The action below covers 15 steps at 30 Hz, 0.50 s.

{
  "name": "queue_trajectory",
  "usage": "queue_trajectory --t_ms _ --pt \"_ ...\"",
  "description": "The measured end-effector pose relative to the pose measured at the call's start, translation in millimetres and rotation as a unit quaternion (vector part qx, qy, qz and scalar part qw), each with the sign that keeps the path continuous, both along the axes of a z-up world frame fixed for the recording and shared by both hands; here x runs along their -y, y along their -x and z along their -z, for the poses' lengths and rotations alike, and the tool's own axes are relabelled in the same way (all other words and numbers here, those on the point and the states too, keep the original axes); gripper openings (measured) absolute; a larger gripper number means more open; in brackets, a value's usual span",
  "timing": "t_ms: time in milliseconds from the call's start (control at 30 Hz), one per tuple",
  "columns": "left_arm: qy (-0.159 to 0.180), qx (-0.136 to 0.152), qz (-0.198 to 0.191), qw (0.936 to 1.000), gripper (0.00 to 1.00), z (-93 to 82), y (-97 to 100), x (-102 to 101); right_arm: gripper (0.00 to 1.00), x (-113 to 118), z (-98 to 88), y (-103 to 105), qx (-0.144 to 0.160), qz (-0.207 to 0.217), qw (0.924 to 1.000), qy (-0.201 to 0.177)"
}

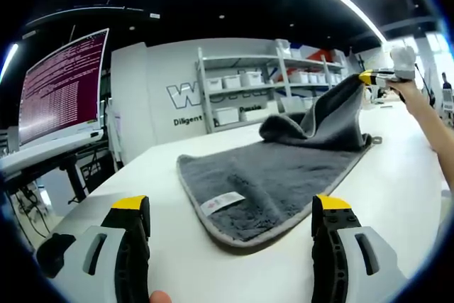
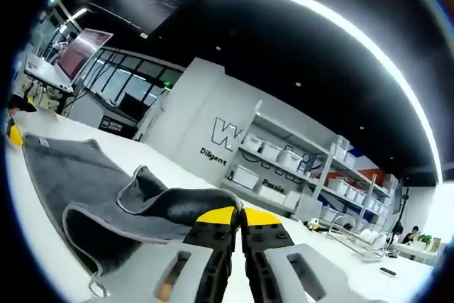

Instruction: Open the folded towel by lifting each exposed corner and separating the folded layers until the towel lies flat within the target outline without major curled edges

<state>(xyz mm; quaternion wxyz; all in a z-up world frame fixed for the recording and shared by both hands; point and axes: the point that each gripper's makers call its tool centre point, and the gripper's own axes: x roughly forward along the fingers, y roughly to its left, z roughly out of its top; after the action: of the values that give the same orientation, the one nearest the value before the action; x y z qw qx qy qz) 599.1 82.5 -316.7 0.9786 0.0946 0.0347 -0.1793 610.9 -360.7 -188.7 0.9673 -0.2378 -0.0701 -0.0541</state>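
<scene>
The grey towel (image 1: pixel 277 175) lies on the white table (image 1: pixel 397 189), its far corner pinched tight in the right gripper (image 2: pixel 237 219) and lifted to peel 1 layer back, while the left gripper (image 1: pixel 230 228) waits wide apart near the towel's label

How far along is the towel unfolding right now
Partly done. The near half of the grey towel already lies flat on the white table. In hand: the right gripper is shut on a far corner, lifting it. Left: spreading that raised layer flat. The left gripper is open.
</scene>
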Motion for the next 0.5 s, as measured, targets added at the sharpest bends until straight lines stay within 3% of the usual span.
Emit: queue_trajectory --t_ms 233,367,500 --pt "0.0 0.0 0.002 1.0 0.92 0.0 0.4 0.6 0.0 9.4 -2.6 -3.1 -0.023 -0.005 0.9988 0.042" --pt "-0.006 -0.002 0.002 1.0 0.92 1.3 0.2 1.2 0.0 13.0 0.9 -11.2 -0.049 -0.035 0.9957 0.07" --pt "-0.002 0.0 0.002 1.0 0.92 0.5 0.3 0.8 0.0 11.6 3.8 -14.9 -0.054 -0.062 0.9923 0.093"
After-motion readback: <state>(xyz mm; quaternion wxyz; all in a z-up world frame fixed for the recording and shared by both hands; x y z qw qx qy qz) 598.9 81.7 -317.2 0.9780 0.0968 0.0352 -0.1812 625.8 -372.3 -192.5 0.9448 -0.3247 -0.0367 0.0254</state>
